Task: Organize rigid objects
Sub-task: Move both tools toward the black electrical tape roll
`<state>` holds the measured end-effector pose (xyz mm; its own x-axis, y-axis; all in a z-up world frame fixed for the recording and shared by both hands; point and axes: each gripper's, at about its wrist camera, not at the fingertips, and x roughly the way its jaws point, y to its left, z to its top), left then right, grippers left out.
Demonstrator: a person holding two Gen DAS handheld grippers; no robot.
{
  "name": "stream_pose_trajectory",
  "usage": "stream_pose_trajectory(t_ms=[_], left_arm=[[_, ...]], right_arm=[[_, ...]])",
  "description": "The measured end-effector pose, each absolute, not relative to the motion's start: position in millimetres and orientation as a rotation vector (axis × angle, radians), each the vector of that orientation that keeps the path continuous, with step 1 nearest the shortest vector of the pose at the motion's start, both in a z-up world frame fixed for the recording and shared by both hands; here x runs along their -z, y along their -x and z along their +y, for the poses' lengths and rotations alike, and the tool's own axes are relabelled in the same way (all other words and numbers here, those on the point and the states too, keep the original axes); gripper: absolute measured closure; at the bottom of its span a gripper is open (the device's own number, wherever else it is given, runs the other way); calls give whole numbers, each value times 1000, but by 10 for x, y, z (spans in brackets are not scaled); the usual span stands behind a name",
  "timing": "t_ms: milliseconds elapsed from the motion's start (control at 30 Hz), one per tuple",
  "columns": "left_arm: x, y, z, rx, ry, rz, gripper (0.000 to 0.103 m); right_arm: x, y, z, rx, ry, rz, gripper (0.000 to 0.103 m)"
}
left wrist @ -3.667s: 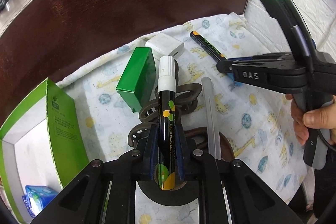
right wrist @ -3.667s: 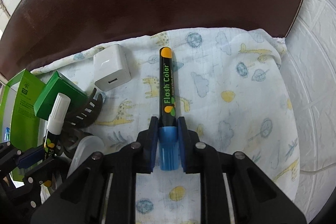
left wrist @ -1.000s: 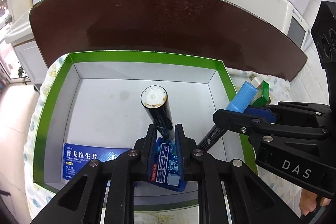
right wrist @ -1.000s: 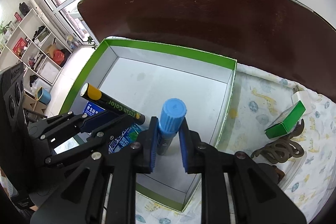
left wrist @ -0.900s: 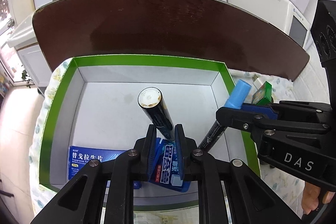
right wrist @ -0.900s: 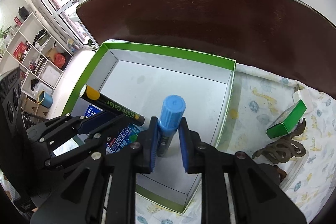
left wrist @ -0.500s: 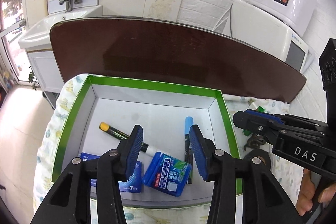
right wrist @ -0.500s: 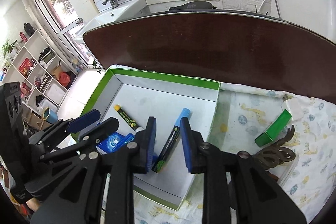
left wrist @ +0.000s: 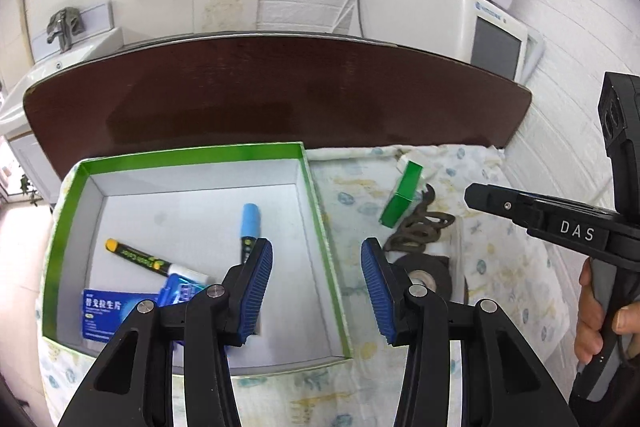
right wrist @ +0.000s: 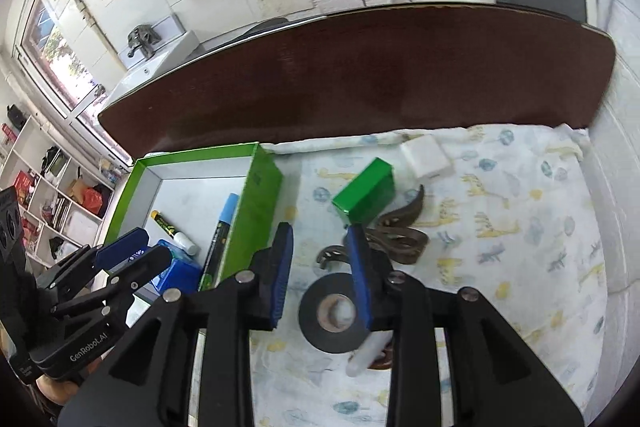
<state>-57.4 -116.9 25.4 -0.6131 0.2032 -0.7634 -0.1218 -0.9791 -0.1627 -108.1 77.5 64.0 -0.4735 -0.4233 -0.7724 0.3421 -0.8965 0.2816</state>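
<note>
The green-rimmed white box [left wrist: 316, 211] holds a yellow-ended black marker [left wrist: 138, 258], a blue-capped marker [left wrist: 249, 225] and blue packets [left wrist: 102, 311]. My left gripper [left wrist: 316, 285] is open and empty above the box's right wall. My right gripper [right wrist: 320, 273] is open and empty above the cloth, over a black tape roll [right wrist: 334, 311]. The small green box [right wrist: 364, 195], brown hair claw [right wrist: 396, 235] and white charger [right wrist: 426, 155] lie on the cloth. The box [right wrist: 260, 203] and both markers show in the right wrist view too.
A dark wooden board [left wrist: 280, 91] stands behind the patterned cloth [right wrist: 520, 227]. A clear tube [right wrist: 368, 351] lies by the tape roll. White appliance [left wrist: 440, 11] and wall are at the back right. The right gripper's body [left wrist: 560, 223] shows in the left wrist view.
Both grippers let go of their markers, which now lie in the box. Both have since lifted and swung right toward the cloth, jaws wide open.
</note>
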Motion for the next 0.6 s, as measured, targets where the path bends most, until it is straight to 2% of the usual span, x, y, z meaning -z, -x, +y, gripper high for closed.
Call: stream_pose_trajectory(t_ms=[267, 600], left_arm=[[-35, 619, -582, -2558, 1347, -54, 56], [380, 630, -377, -2508, 1510, -97, 56]], right_arm=[[-449, 1000, 1275, 2375, -1337, -207, 70], [-138, 1068, 1140, 2190, -1387, -233, 70]])
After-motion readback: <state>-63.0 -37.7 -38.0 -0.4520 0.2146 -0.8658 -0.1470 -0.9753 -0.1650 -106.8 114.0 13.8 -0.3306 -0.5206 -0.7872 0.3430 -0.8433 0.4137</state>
